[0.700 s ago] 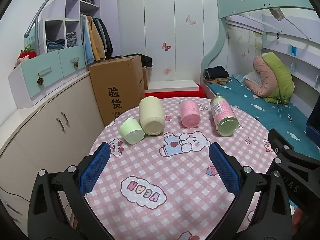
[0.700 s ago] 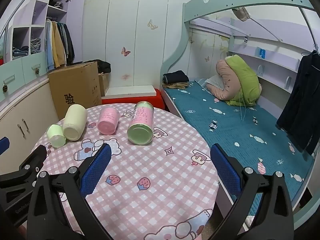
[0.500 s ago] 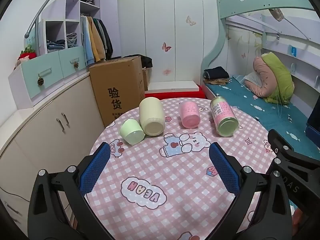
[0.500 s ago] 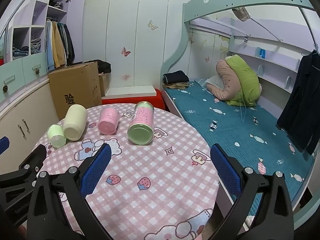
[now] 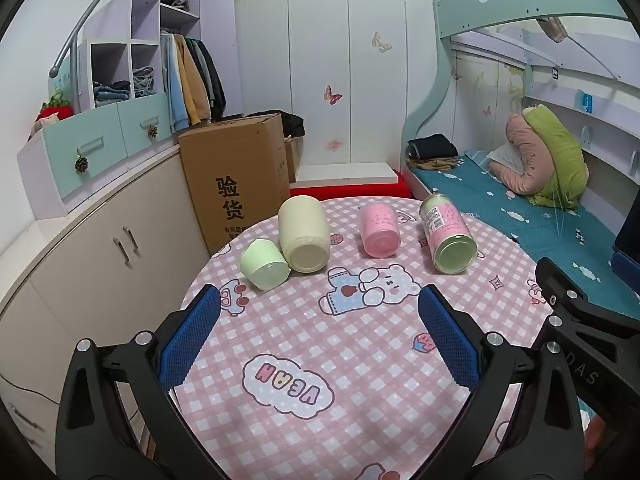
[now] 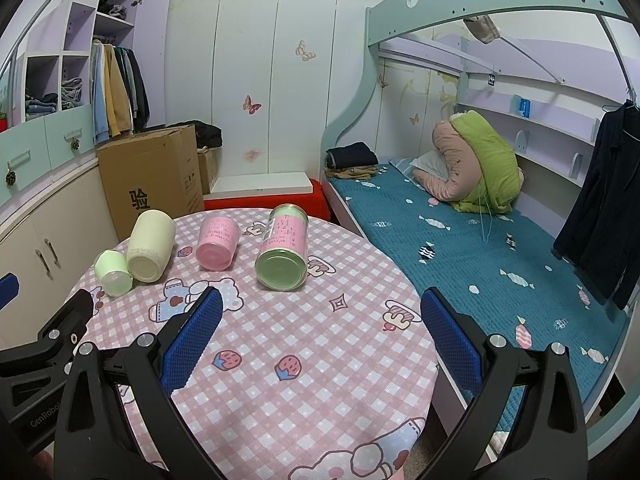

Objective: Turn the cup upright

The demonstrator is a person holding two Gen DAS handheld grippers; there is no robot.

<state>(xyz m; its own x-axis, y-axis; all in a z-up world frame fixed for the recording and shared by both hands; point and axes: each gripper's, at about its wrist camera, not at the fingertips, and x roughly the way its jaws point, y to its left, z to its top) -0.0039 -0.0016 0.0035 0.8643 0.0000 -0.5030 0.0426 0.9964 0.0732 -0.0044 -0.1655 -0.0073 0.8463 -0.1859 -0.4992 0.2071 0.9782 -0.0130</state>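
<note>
Four cups lie on sides on worktop (image 5: pixel 360 360), none grasped. Both tongs spread, empty: left tongs (image 5: pixel 319 336), right tongs (image 6: pixel 322 338). Small green cup (image 5: pixel 264 265) touches cream cup (image 5: pixel 304 234); pink cup (image 5: pixel 379 231) right of cream. Advice: approach square across body, pinch mid-wall, rotate until base sits flat.
</note>
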